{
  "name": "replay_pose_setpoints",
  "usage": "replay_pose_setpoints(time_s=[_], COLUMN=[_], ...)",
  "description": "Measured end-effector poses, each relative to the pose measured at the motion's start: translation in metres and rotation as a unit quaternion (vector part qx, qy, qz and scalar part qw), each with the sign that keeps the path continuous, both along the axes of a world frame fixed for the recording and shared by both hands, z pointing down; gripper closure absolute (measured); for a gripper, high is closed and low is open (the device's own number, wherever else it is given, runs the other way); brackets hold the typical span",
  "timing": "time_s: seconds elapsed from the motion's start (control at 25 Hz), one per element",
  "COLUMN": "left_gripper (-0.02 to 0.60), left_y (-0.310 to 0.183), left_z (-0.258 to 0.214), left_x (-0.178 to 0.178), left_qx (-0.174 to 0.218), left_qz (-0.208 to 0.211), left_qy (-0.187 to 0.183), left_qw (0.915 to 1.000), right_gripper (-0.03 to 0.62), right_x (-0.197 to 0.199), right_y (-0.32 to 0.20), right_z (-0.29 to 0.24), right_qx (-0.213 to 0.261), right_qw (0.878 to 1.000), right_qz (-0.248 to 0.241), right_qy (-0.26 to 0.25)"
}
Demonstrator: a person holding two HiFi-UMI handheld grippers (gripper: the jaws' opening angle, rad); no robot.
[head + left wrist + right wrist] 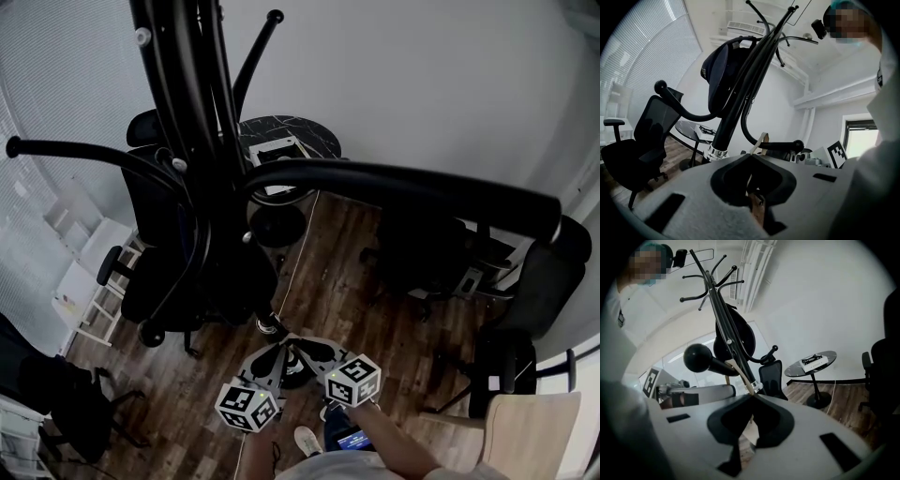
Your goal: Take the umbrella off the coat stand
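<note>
Just beyond the tips of the jaws, the lower end of the umbrella [732,110] is seen, a long black furled shaft with a silver ring. It lies close along the pole of the coat stand [403,190] and rises up and away from both pairs of jaws. The left gripper [265,364] and the right gripper [317,352] are held low in front of the person's body. Their marker cubes sit side by side and their jaws converge forward toward the umbrella's tip. In the left gripper view the jaws of the left gripper [751,155] are pressed together at the tips, and nothing can be made out between them. In the right gripper view the jaws of the right gripper [753,395] are likewise closed tip to tip. Both grippers are tilted upward, so that the stand's curved hooks appear far above the jaws. A bare forearm [398,442] is shown reaching down to the right gripper. A dark rounded item [721,70] hangs on the stand above the jaws. A round tabletop [314,136] stands well beyond the jaws, behind the stand.
</note>
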State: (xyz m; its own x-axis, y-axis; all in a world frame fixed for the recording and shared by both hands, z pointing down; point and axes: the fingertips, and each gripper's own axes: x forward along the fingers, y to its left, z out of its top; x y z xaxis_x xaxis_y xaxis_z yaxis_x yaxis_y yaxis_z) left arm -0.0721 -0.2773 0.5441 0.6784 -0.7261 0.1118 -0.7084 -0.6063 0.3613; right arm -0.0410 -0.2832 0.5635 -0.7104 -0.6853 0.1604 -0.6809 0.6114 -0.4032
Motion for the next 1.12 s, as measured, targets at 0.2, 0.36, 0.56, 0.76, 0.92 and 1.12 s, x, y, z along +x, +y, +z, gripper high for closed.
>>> replay_pose_setpoints(time_s=[0.2, 0.36, 0.56, 0.76, 0.92, 1.12], left_gripper=[0.561, 0.561, 0.561, 0.561, 0.561, 0.561], left_y=[0.005, 0.008, 0.014, 0.021, 0.026, 0.034], left_z=[0.000, -0.002, -0.008, -0.015, -0.018, -0.022], left_x=[0.003, 0.010, 0.017, 0.025, 0.032, 0.038], left_qx=[0.000, 0.003, 0.007, 0.014, 0.018, 0.022], left_qz=[0.008, 0.018, 0.031, 0.041, 0.049, 0.053], left_qy=[-0.003, -0.003, -0.005, -0.008, -0.008, -0.010], left_qw=[1.0000, 0.9998, 0.9995, 0.9990, 0.9986, 0.9983], right_gripper=[0.579, 0.579, 0.579, 0.579, 0.579, 0.579], right_x=[0.004, 0.010, 0.017, 0.025, 0.031, 0.037], right_y=[0.004, 0.008, 0.014, 0.020, 0.025, 0.034], right_z=[0.000, -0.003, -0.008, -0.013, -0.018, -0.022], right_qx=[-0.004, -0.002, 0.002, 0.006, 0.009, 0.013], right_qw=[1.000, 1.000, 1.000, 1.000, 0.999, 0.999], right_qz=[0.001, 0.009, 0.017, 0.026, 0.034, 0.037], right_qy=[-0.003, -0.005, -0.007, -0.015, -0.019, -0.022])
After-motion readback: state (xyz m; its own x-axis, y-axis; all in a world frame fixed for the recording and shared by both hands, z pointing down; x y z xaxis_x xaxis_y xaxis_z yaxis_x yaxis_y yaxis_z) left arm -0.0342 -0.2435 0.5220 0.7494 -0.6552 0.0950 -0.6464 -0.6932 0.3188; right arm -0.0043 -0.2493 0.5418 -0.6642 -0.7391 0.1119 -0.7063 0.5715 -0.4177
